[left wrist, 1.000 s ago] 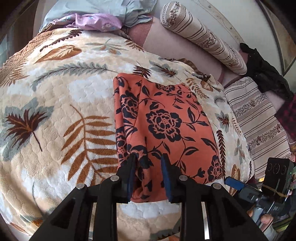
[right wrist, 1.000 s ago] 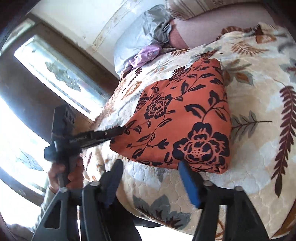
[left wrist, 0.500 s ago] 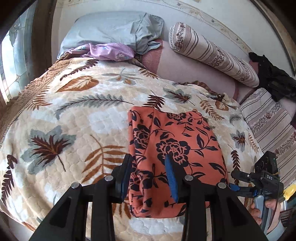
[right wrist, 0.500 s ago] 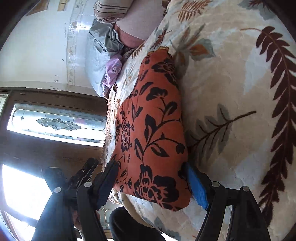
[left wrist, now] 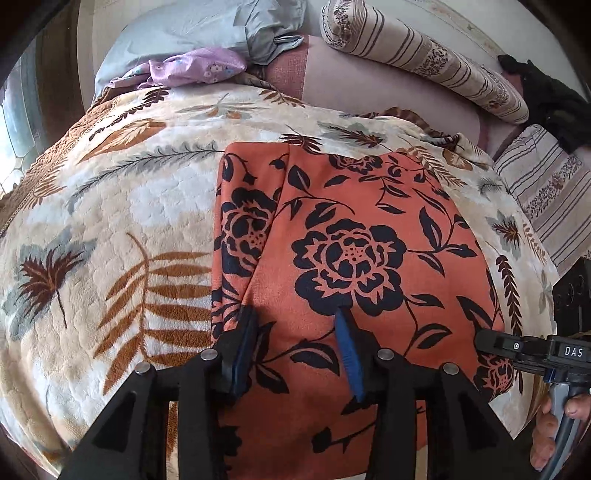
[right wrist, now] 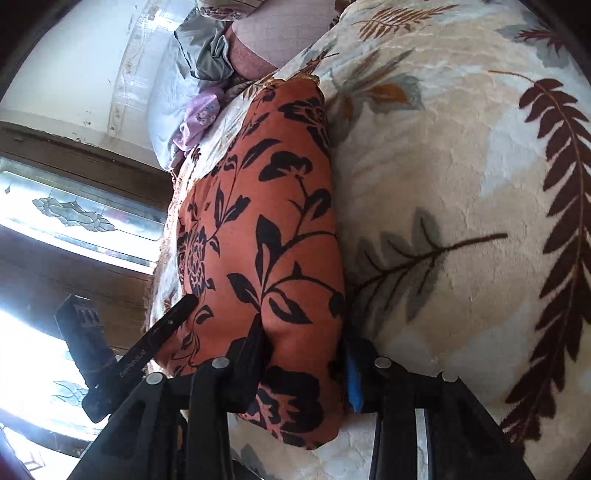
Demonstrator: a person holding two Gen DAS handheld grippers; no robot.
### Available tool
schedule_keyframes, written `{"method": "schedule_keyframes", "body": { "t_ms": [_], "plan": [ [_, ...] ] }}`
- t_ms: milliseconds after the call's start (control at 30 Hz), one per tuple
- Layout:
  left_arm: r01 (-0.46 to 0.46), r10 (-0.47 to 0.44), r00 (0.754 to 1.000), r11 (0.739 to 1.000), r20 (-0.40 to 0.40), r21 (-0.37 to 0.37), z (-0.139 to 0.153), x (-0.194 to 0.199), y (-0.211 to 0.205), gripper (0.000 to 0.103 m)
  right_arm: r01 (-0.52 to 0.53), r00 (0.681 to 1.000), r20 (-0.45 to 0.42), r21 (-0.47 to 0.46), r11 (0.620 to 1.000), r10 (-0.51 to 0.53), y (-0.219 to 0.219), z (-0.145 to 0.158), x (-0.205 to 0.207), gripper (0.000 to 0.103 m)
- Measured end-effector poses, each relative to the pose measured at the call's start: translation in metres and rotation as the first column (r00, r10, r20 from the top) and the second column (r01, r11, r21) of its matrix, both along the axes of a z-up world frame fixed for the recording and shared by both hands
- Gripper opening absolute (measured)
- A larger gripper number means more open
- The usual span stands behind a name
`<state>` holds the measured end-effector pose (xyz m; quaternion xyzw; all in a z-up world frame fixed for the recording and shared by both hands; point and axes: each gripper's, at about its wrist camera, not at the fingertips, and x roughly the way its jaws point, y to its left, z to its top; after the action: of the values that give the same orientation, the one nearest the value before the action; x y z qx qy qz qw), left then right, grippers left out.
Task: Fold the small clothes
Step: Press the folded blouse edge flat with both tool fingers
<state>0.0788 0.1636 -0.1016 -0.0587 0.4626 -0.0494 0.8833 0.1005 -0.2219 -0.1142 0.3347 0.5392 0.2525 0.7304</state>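
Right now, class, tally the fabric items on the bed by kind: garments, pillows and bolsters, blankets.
Garments: 3 (orange floral garment, purple garment, black garment)
Pillows and bolsters: 3 (grey pillow, striped bolster, striped pillow)
Blankets: 1 (leaf blanket)
Total: 7

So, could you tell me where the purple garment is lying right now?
In the left wrist view the purple garment lies crumpled at the far upper left, against the grey pillow, just beyond the leaf-patterned blanket.

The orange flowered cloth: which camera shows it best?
The left wrist view: the orange flowered cloth lies nearly whole there, top face and folded left edge visible. The right wrist view shows it edge-on and foreshortened, its near end between the closing right claw.
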Motion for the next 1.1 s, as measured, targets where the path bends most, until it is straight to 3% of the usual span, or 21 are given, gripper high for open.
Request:
{"method": "schedule_keyframes", "body": {
  "t_ms": [67,167,233,300,433,467,500,700,767,833,1000,1100],
  "plan": [
    [-0.003,0.003,1.0,1.0,0.01,-0.016,-0.001,-0.002,0.004,0.044,0.008,1.0,-0.006,0.003,1.0,-0.008,-0.007,0.005,-0.001,0.049],
    [-0.004,0.005,1.0,1.0,0.018,-0.014,0.0,-0.005,0.005,0.044,0.053,0.997,0.05,-0.038,0.998,-0.051,-0.019,0.027,0.006,0.064],
    [-0.007,0.007,1.0,1.0,0.021,-0.005,0.001,-0.007,0.005,0.044,0.066,0.995,0.07,-0.022,0.998,-0.065,-0.019,0.037,0.023,0.081],
    [-0.006,0.006,1.0,1.0,0.021,-0.004,0.002,-0.007,0.005,0.044,0.058,0.996,0.067,-0.031,0.998,-0.056,-0.012,0.038,0.044,0.082],
    [-0.006,0.006,1.0,1.0,0.021,-0.016,0.002,-0.008,0.008,0.044,0.016,0.999,-0.03,-0.024,1.0,-0.017,0.008,0.012,0.08,0.082],
    [-0.005,0.005,1.0,1.0,0.021,-0.014,0.002,-0.008,0.008,0.044,-0.013,1.0,-0.027,-0.033,0.999,0.012,0.016,0.007,0.083,0.078],
    [-0.006,0.006,1.0,1.0,0.022,-0.012,0.003,-0.009,0.008,0.044,-0.037,0.999,-0.021,-0.069,0.997,0.036,0.023,0.004,0.083,0.047],
    [-0.002,0.002,1.0,1.0,0.027,-0.005,0.003,-0.01,0.009,0.044,0.027,1.0,-0.001,-0.11,0.994,-0.027,0.019,0.006,0.069,0.041],
    [-0.001,0.001,1.0,1.0,0.029,-0.004,0.003,-0.011,0.01,0.044,0.028,1.0,-0.009,-0.099,0.995,-0.029,0.02,0.006,0.07,0.042],
    [-0.003,0.003,1.0,1.0,0.03,-0.006,0.003,-0.011,0.011,0.044,0.034,0.999,-0.002,-0.104,0.994,-0.034,0.019,0.014,0.07,0.058],
    [-0.006,0.006,0.999,1.0,0.033,0.011,0.002,-0.012,0.009,0.046,0.074,0.996,0.054,-0.038,0.997,-0.072,0.01,0.033,0.093,0.081],
    [-0.004,0.003,0.999,1.0,0.038,0.02,0.003,-0.012,0.009,0.046,0.07,0.998,0.006,-0.017,0.997,-0.07,0.017,0.019,0.12,0.081]
  ]
}}
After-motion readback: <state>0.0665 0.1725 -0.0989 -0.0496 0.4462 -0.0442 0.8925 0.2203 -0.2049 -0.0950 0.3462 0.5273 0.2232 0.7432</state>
